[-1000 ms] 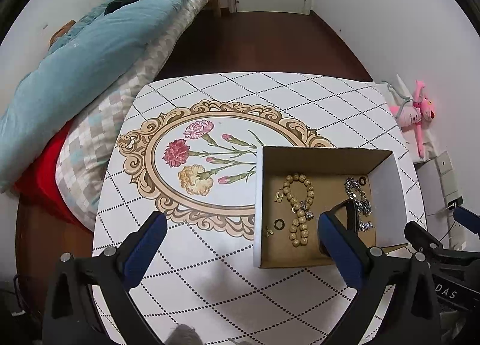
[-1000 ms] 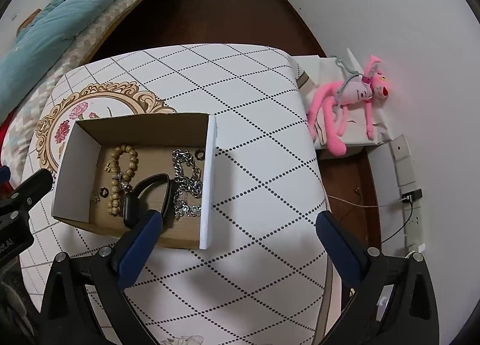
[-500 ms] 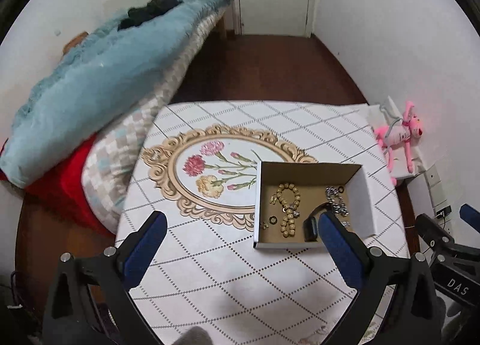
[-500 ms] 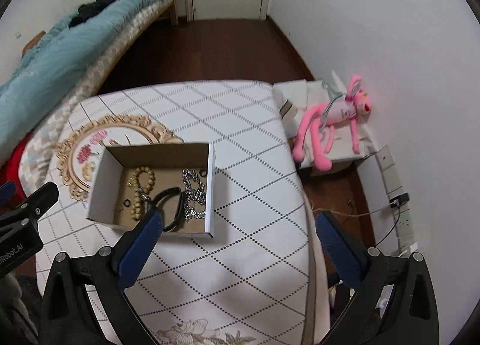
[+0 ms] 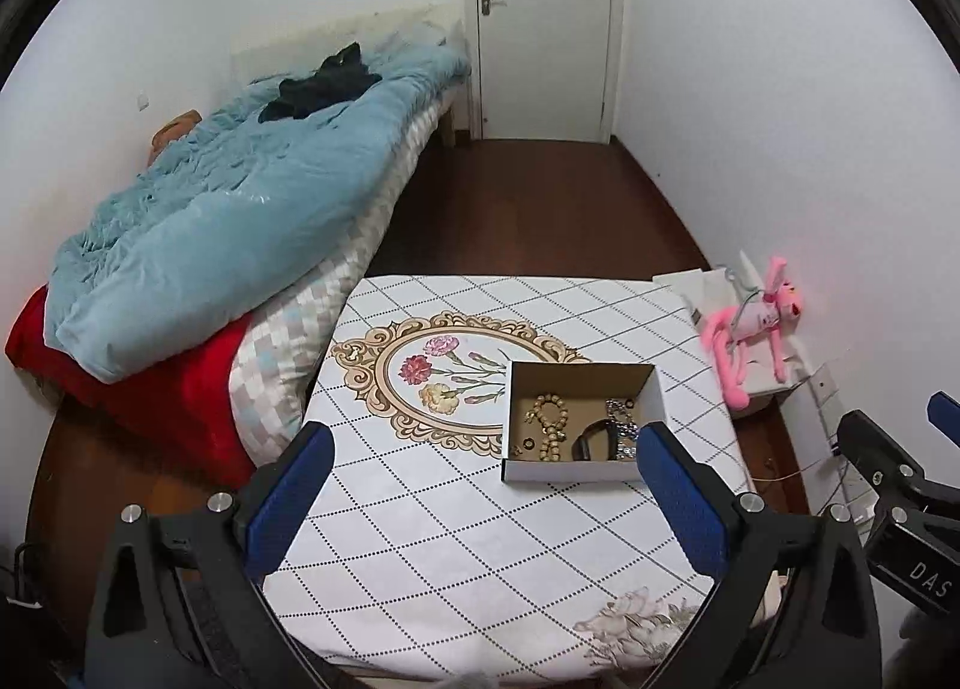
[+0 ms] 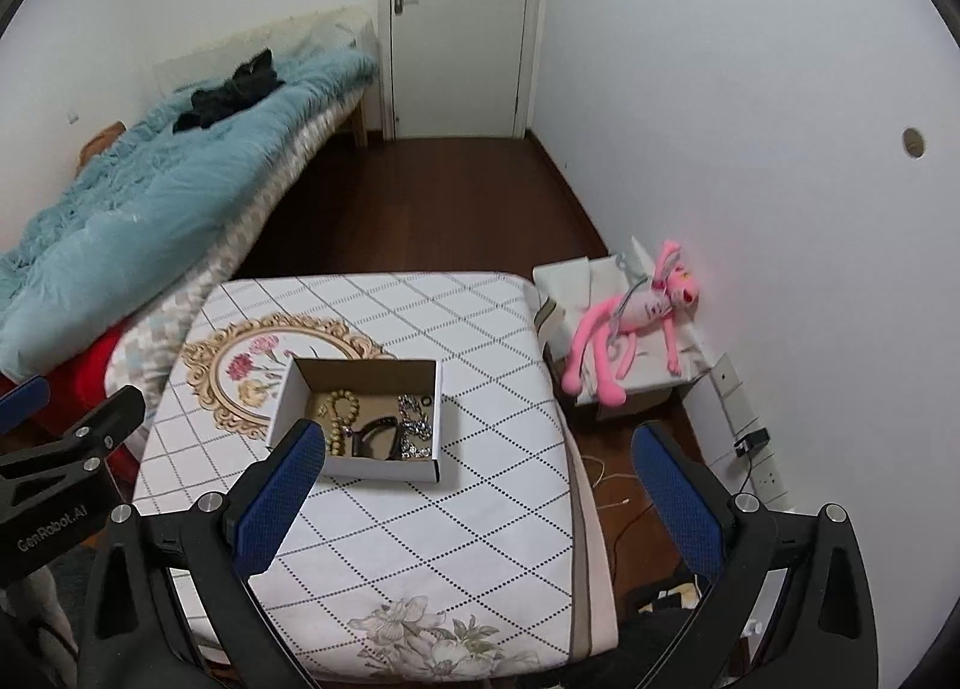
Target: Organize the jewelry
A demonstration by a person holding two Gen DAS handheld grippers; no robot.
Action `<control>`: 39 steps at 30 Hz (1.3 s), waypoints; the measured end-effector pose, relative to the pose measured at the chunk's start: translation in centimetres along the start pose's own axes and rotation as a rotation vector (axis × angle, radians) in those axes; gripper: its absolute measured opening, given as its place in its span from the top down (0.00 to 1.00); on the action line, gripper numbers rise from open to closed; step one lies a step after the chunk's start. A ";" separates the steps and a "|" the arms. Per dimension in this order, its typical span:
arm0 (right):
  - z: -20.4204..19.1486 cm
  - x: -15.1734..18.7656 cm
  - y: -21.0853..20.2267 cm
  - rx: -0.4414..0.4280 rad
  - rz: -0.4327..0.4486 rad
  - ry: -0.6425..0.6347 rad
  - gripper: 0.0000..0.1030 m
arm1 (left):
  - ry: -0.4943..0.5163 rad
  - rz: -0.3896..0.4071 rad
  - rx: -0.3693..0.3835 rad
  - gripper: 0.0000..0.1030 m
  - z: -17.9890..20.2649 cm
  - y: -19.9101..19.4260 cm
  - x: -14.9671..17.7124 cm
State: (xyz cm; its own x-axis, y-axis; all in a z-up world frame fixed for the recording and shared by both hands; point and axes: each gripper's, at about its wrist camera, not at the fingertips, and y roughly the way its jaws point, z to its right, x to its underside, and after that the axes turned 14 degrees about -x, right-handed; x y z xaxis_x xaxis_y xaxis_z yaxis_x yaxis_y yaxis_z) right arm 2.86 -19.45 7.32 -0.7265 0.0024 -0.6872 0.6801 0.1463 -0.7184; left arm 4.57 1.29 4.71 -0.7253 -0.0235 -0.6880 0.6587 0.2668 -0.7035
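Observation:
An open cardboard box (image 5: 567, 471) stands on the white diamond-patterned table (image 5: 456, 527). It also shows in the right wrist view (image 6: 384, 468). Inside lie a tan bead bracelet (image 5: 547, 416), a silver chain (image 5: 621, 419), a black band (image 5: 591, 443) and small dark rings. My left gripper (image 5: 483, 494) is open and empty, high above the table's near side. My right gripper (image 6: 477, 494) is open and empty, high above the table's right edge.
A bed with a blue quilt (image 5: 228, 209) and red blanket lies left of the table. A pink plush toy (image 6: 630, 323) lies on white boxes at the right wall. Wall sockets and cables (image 6: 750, 443) are low on the right. A white door (image 5: 543, 23) stands at the back.
Both grippers have pulled up and back from the box, so the table and room now look much smaller. The box and jewelry have not moved. Both stay open.

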 end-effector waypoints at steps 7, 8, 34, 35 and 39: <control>-1.1 0.4 -4.3 -0.010 0.045 -0.015 0.00 | -0.010 0.013 0.019 0.00 -1.3 -2.9 0.1; -1.3 0.4 -4.8 -0.011 0.049 -0.017 0.00 | -0.010 0.012 0.021 0.00 -1.4 -3.1 0.2; -0.6 -1.7 0.2 -0.018 -0.075 -0.007 0.00 | 0.021 -0.128 0.010 0.00 0.8 1.5 -1.0; -0.5 -1.7 0.6 -0.014 -0.084 -0.010 0.00 | 0.024 -0.134 0.007 0.00 0.9 1.8 -1.0; -0.4 -1.7 2.3 -0.011 -0.123 -0.008 0.00 | 0.040 -0.148 0.002 0.00 1.3 2.6 -0.8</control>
State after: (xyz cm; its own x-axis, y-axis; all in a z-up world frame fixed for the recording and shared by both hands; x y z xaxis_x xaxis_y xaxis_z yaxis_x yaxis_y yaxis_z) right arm 5.62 -18.75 6.83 -0.8036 -0.0241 -0.5947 0.5846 0.1556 -0.7962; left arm 7.17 0.79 3.20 -0.8217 -0.0239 -0.5695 0.5447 0.2617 -0.7968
